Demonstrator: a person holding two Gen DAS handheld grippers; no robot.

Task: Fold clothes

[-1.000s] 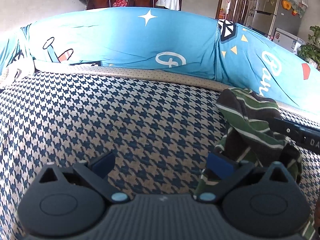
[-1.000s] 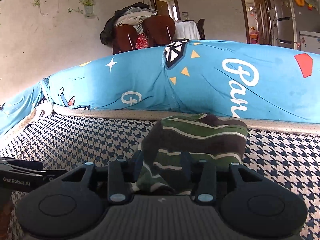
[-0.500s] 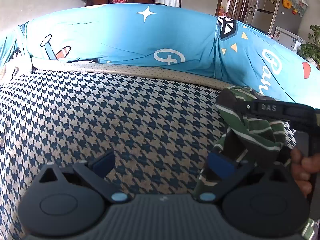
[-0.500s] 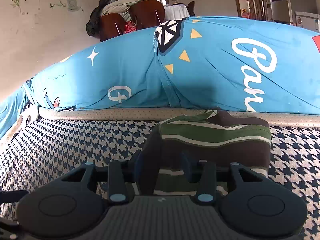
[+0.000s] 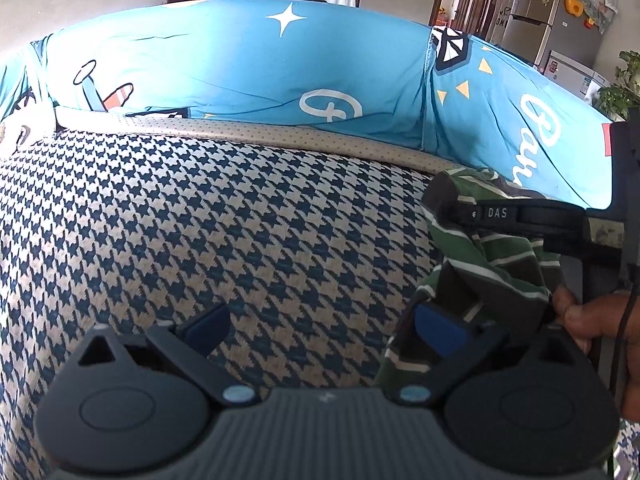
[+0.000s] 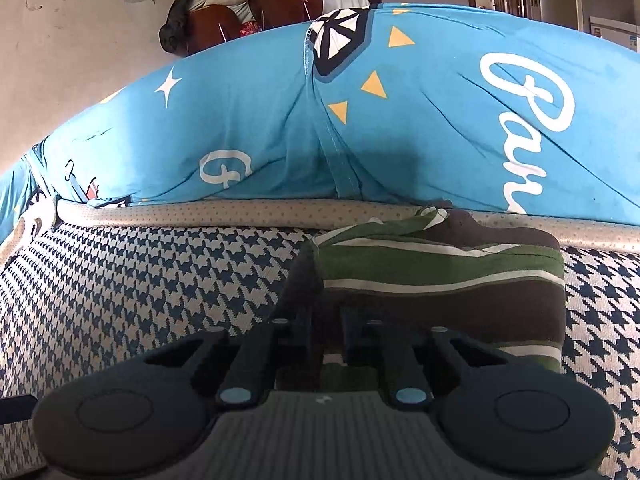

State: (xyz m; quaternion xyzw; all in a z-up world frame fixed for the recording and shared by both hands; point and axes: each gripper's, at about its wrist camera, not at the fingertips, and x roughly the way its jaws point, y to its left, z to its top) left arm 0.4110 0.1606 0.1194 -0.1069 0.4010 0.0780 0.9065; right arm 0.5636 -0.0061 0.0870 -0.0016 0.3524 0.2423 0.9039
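A green, brown and white striped garment (image 6: pixel 440 276) lies bunched on the houndstooth seat (image 6: pixel 140 288), close to the blue backrest. My right gripper (image 6: pixel 324 312) is closing on the garment's left edge; cloth fills the narrow gap between its jaws. In the left wrist view the same gripper (image 5: pixel 444 200) reaches in from the right over the garment (image 5: pixel 492 264), held by a person's hand (image 5: pixel 592 320). My left gripper (image 5: pixel 324 326) hangs open over the seat with only seat fabric between its pads. Its right finger (image 5: pixel 440 324) sits against the garment's near folds.
A blue printed cover (image 5: pixel 280 80) wraps the backrest along the far side, with a beige dotted trim (image 5: pixel 280 136) at its base. Wide houndstooth seat (image 5: pixel 200 220) stretches to the left. Behind stand brown chairs (image 6: pixel 256 12) and a fridge (image 5: pixel 552 8).
The right gripper has pushed forward onto the garment's left edge and its jaws have narrowed onto the cloth. In the left view it came in from the right. The left gripper has stayed put.
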